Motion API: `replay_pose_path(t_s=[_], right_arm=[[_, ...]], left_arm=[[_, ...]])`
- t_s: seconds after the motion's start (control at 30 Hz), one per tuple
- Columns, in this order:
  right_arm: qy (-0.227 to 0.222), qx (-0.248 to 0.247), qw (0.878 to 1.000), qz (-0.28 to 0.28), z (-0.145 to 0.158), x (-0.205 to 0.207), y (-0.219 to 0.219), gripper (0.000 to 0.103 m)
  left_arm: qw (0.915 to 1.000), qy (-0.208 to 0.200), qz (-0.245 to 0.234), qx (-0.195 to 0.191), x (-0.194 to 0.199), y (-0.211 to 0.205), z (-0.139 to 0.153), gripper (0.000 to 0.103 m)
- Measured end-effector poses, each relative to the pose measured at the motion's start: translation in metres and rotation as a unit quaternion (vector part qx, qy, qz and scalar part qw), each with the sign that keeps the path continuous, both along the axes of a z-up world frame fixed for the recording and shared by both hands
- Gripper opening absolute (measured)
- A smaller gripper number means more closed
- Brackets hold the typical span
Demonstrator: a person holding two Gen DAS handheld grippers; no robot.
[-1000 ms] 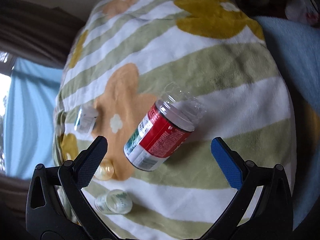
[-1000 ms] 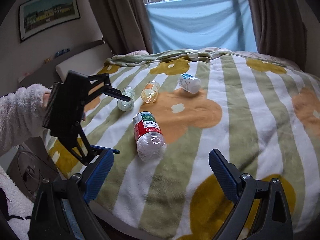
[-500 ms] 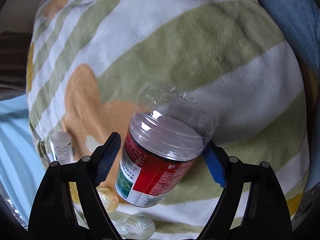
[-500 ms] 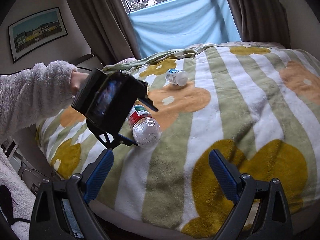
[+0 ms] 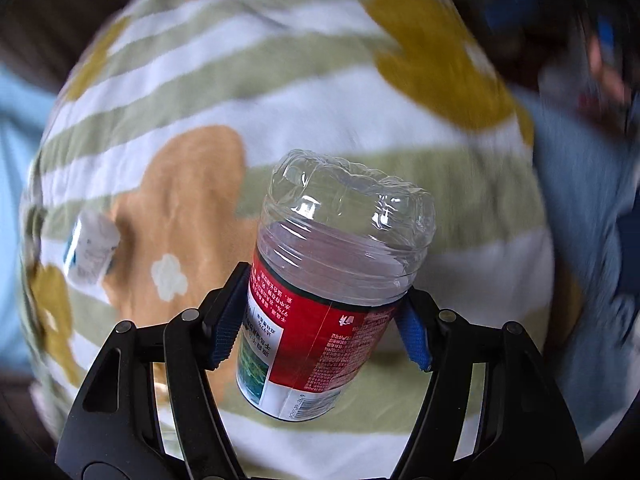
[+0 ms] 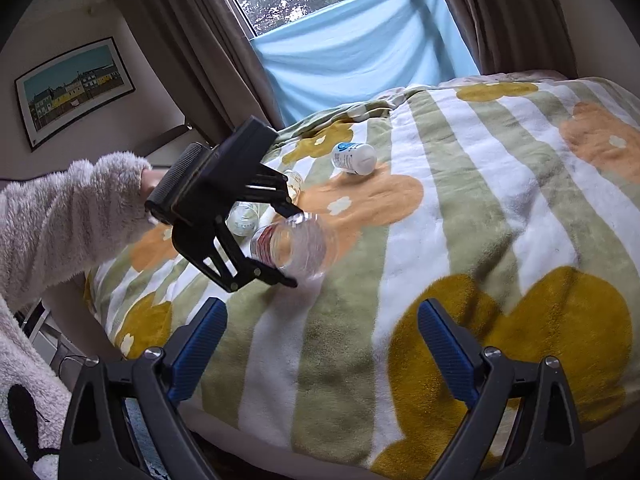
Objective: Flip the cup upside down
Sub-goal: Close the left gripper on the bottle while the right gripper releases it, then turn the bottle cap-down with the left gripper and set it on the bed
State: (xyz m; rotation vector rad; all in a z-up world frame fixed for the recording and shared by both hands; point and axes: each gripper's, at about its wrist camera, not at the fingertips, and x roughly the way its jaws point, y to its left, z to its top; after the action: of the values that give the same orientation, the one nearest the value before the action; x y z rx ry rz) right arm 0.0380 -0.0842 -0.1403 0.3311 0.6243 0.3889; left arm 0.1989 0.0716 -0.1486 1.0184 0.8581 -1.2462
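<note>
The cup (image 5: 332, 280) is a clear cut-off plastic bottle with a red and white label. My left gripper (image 5: 320, 320) is shut on its labelled part, blue pads pressing both sides. The cup's clear ribbed base points away from me. In the right wrist view the cup (image 6: 296, 246) hangs just above the blanket, tilted on its side, held by the left gripper (image 6: 280, 240) in a hand with a fluffy white sleeve (image 6: 60, 224). My right gripper (image 6: 320, 340) stands open near the bed's front edge, with nothing between its fingers.
A striped flower-patterned blanket (image 6: 480, 240) covers the bed. A white bottle (image 6: 354, 158) lies further back, and two small clear containers (image 6: 242, 220) lie behind the left gripper. The white bottle (image 5: 90, 248) also shows left in the left wrist view. Curtains and a blue cloth (image 6: 360, 56) stand behind.
My left gripper came down over the lying cup, shut on its labelled part and lifted it off the blanket. The right gripper stayed open and drew slightly closer to the bed.
</note>
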Motion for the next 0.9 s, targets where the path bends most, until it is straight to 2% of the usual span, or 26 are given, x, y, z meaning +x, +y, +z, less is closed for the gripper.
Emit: replay_pose_path(t_s=[0.03, 0.07, 0.1, 0.13, 0.17, 0.23, 0.27, 0.3, 0.33, 0.4, 0.43, 0.47, 0.53, 0.57, 0.63, 0.77, 0.83, 0.9], right_arm=[[-0.001, 0.005, 1.0, 0.0, -0.001, 0.0, -0.001, 0.095], [-0.001, 0.009, 1.0, 0.0, -0.001, 0.001, -0.001, 0.095], [-0.001, 0.013, 1.0, 0.0, -0.003, 0.001, -0.002, 0.095], [-0.001, 0.017, 1.0, 0.0, -0.004, 0.001, -0.002, 0.095], [0.0, 0.019, 1.0, -0.001, -0.005, 0.002, -0.002, 0.095], [0.002, 0.021, 1.0, -0.001, -0.007, 0.004, -0.002, 0.095], [0.002, 0.022, 1.0, 0.0, -0.007, 0.004, -0.001, 0.095], [0.002, 0.023, 1.0, 0.001, -0.008, 0.004, -0.001, 0.095], [0.002, 0.024, 1.0, 0.001, -0.008, 0.004, -0.001, 0.095], [0.001, 0.027, 1.0, 0.001, -0.009, 0.004, 0.0, 0.095], [0.001, 0.029, 1.0, 0.002, -0.009, 0.004, 0.0, 0.095], [0.002, 0.031, 1.0, 0.002, -0.01, 0.004, 0.0, 0.095], [0.002, 0.035, 0.999, 0.002, -0.012, 0.004, 0.001, 0.095], [0.003, 0.037, 0.999, 0.004, -0.013, 0.005, 0.001, 0.095], [0.005, 0.041, 0.999, 0.006, -0.015, 0.005, 0.002, 0.095], [0.01, 0.041, 0.999, 0.011, -0.016, 0.008, 0.005, 0.095], [0.011, 0.041, 0.999, 0.013, -0.016, 0.008, 0.006, 0.095], [0.009, 0.041, 0.999, 0.013, -0.016, 0.007, 0.005, 0.095]], left_arm=[[0.999, 0.013, 0.029, -0.032, 0.006, 0.003, 0.005, 0.064], [0.9933, 0.026, 0.076, -0.083, 0.014, 0.011, 0.013, 0.064], [0.9851, 0.036, 0.114, -0.123, 0.021, 0.018, 0.018, 0.064], [0.9725, 0.05, 0.154, -0.167, 0.027, 0.028, 0.022, 0.064], [0.9547, 0.069, 0.195, -0.214, 0.032, 0.04, 0.025, 0.064], [0.9096, 0.097, 0.276, -0.295, 0.039, 0.065, 0.027, 0.064], [0.8853, 0.112, 0.31, -0.328, 0.04, 0.078, 0.025, 0.064], [0.8552, 0.13, 0.346, -0.363, 0.04, 0.093, 0.022, 0.064], [0.8321, 0.14, 0.37, -0.389, 0.038, 0.103, 0.018, 0.064], [0.7963, 0.141, 0.406, -0.425, 0.031, 0.117, 0.011, 0.064], [0.7901, 0.135, 0.414, -0.431, 0.026, 0.12, 0.008, 0.064], [0.7898, 0.12, 0.421, -0.429, 0.019, 0.119, 0.007, 0.064], [0.8035, 0.076, 0.429, -0.405, 0.003, 0.112, 0.005, 0.064], [0.8064, 0.064, 0.432, -0.398, -0.001, 0.109, 0.003, 0.064], [0.8032, 0.055, 0.441, -0.396, -0.004, 0.109, -0.003, 0.064], [0.7849, 0.059, 0.466, -0.404, 0.005, 0.105, -0.013, 0.064], [0.7829, 0.053, 0.474, -0.4, 0.008, 0.105, -0.02, 0.064], [0.7863, 0.055, 0.477, -0.389, 0.009, 0.101, -0.027, 0.064]])
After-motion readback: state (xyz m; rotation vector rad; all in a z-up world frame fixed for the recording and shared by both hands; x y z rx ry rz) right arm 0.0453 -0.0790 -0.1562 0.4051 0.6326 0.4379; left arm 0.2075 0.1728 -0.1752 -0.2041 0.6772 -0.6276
